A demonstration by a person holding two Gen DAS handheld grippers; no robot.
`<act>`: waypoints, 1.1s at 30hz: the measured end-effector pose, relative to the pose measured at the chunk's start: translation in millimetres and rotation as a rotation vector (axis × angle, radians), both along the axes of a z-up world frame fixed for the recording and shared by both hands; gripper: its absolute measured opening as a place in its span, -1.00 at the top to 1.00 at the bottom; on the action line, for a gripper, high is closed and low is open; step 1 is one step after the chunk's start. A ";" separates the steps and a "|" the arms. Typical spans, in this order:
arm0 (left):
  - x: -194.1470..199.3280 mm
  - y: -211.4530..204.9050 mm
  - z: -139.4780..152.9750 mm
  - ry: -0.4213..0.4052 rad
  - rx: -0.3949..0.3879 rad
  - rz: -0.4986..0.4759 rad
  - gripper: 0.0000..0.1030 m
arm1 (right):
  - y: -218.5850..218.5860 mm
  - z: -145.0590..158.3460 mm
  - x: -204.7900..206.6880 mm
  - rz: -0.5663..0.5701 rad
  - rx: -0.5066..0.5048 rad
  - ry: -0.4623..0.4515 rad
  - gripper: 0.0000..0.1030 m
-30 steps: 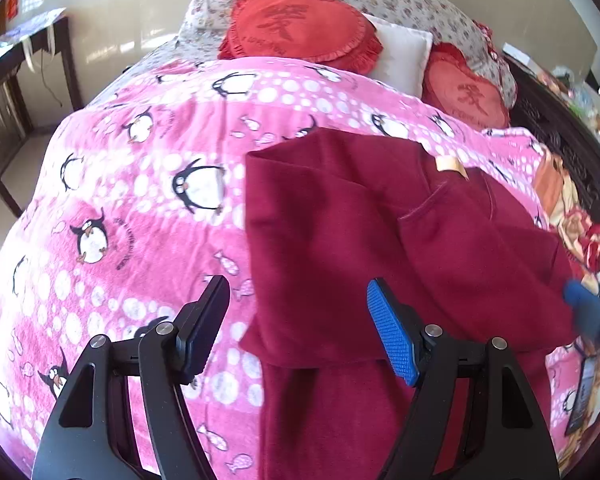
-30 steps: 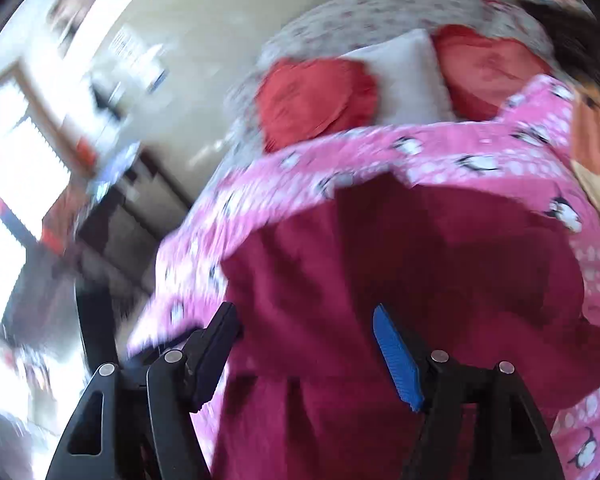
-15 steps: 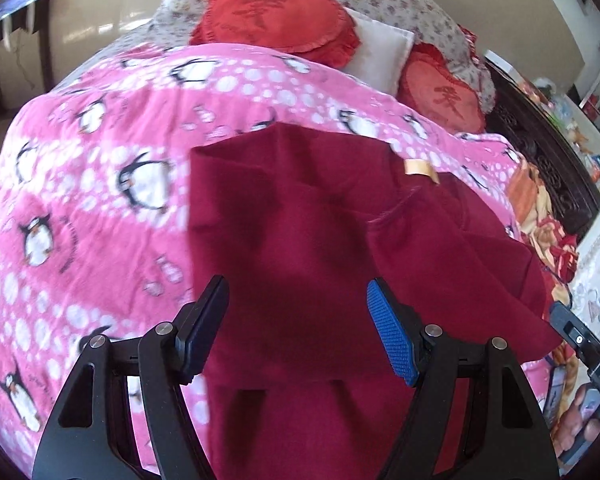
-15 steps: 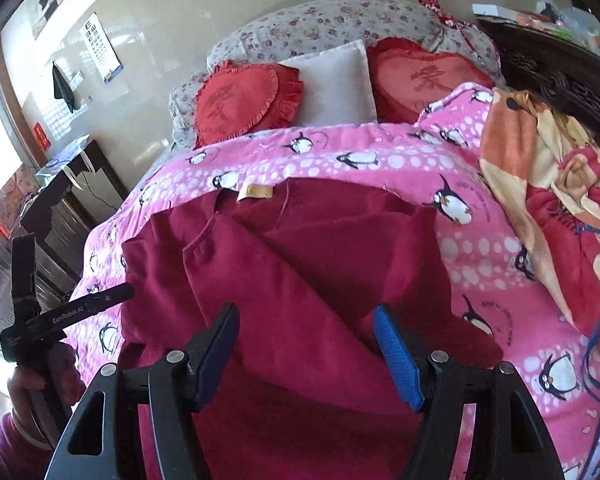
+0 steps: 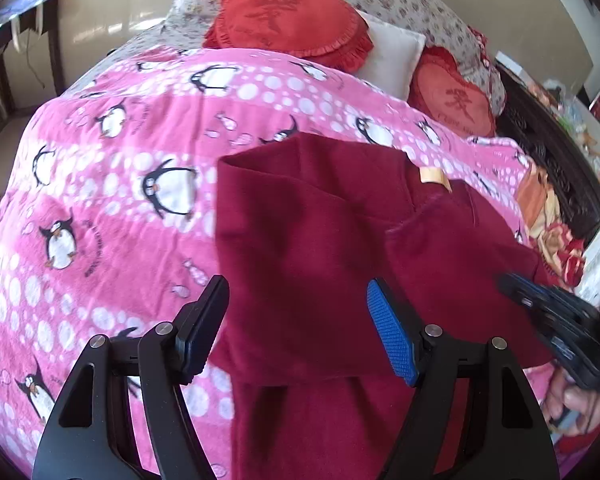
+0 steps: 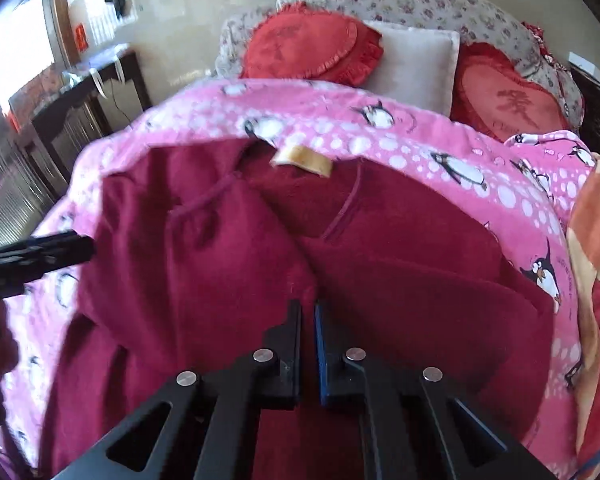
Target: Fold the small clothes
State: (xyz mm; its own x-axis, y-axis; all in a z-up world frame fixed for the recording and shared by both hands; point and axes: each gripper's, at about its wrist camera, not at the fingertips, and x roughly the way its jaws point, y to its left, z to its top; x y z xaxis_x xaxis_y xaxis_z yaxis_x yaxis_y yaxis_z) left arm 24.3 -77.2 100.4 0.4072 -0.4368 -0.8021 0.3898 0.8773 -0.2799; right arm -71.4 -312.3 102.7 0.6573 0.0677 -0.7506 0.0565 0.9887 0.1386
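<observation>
A dark red fleece garment [image 5: 340,248] with a tan neck label [image 5: 434,176] lies on the pink penguin blanket [image 5: 112,168], both sleeves folded in over its body. It also shows in the right wrist view [image 6: 228,264]. My left gripper [image 5: 298,320] is open and empty, held above the garment's left part. My right gripper [image 6: 308,312] has its jaws nearly together above the garment's middle, where the two sleeves meet; nothing shows between the pads. It also appears blurred at the right edge of the left wrist view [image 5: 560,320].
Red heart cushions [image 5: 288,24] and a white pillow [image 5: 392,56] lie at the head of the bed. A dark carved bed frame [image 5: 556,152] and an orange floral quilt [image 6: 596,240] are on the right. A dark wooden desk [image 6: 72,112] stands left of the bed.
My right gripper has gone from wide open to nearly closed over the garment's middle. The left gripper has drawn back a little to the left, staying open.
</observation>
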 end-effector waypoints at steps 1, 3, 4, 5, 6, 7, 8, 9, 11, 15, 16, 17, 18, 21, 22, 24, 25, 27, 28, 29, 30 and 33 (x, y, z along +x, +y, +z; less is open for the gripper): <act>0.6 6.3 1.3 0.002 -0.010 0.009 -0.41 | 5.5 13.8 -15.2 0.012 0.022 -0.052 0.89; -0.6 19.6 5.8 -0.003 -0.033 0.027 -0.40 | 22.0 28.8 -43.3 0.059 0.045 -0.110 0.89; -1.4 24.1 6.9 -0.004 -0.045 0.035 -0.41 | 36.4 30.6 -53.5 0.095 0.037 -0.115 0.89; -3.1 29.4 8.2 0.001 -0.062 0.044 -0.41 | 52.9 28.4 -64.8 0.138 0.013 -0.109 0.89; -5.1 33.4 8.9 0.009 -0.082 0.050 -0.41 | 72.9 21.0 -76.5 0.183 -0.020 -0.097 0.89; -8.3 36.4 8.4 0.023 -0.104 0.048 -0.41 | 91.2 8.7 -87.6 0.217 -0.051 -0.080 0.89; -11.4 37.7 7.7 0.036 -0.117 0.041 -0.41 | 100.1 -1.8 -96.5 0.235 -0.065 -0.063 0.86; -15.2 37.4 6.6 0.047 -0.120 0.028 -0.41 | 111.6 -18.0 -103.0 0.259 -0.070 -0.018 0.74; -25.6 35.2 4.8 0.052 -0.108 0.000 -0.41 | 116.4 -40.1 -113.6 0.291 -0.009 0.076 0.54; -50.1 30.5 -2.5 0.067 -0.088 -0.057 -0.41 | 91.2 -34.0 -136.5 0.218 0.027 0.054 0.38; -56.7 28.3 -6.4 0.077 -0.079 -0.078 -0.41 | 83.5 -30.5 -140.0 0.191 0.025 0.048 0.34; -63.4 25.8 -11.3 0.086 -0.058 -0.100 -0.41 | 72.0 -26.0 -143.6 0.159 0.028 0.039 0.27; -70.2 23.4 -16.8 0.090 -0.029 -0.115 -0.41 | 60.8 -22.3 -147.0 0.124 0.034 0.030 0.22; -87.0 18.2 -34.1 0.119 0.035 -0.131 -0.41 | 31.0 -17.4 -149.8 0.033 0.067 0.025 0.19; -90.7 16.8 -40.0 0.142 0.040 -0.138 -0.41 | 26.7 -15.8 -149.0 0.015 0.077 0.023 0.19; -94.8 12.9 -49.7 0.180 0.042 -0.149 -0.41 | 16.8 -14.8 -147.4 -0.016 0.096 0.013 0.18; -96.5 9.8 -52.8 0.186 0.046 -0.153 -0.41 | 14.2 -13.9 -147.6 -0.023 0.100 0.010 0.18; -98.4 2.8 -54.9 0.156 0.077 -0.156 -0.29 | 11.9 -14.9 -147.0 -0.029 0.107 0.004 0.18; -98.5 -1.4 -54.5 0.135 0.102 -0.163 0.09 | 12.2 -15.0 -147.3 -0.032 0.107 0.001 0.18; -98.4 -5.6 -53.2 0.127 0.125 -0.177 0.47 | 12.2 -13.1 -147.8 -0.038 0.106 -0.004 0.18; -96.9 -7.7 -51.1 0.137 0.110 -0.193 0.63 | 10.6 -13.2 -148.4 -0.049 0.106 -0.009 0.18; -94.4 -12.0 -31.2 0.111 0.070 -0.230 0.79 | 0.1 -11.0 -152.1 -0.090 0.115 -0.030 0.18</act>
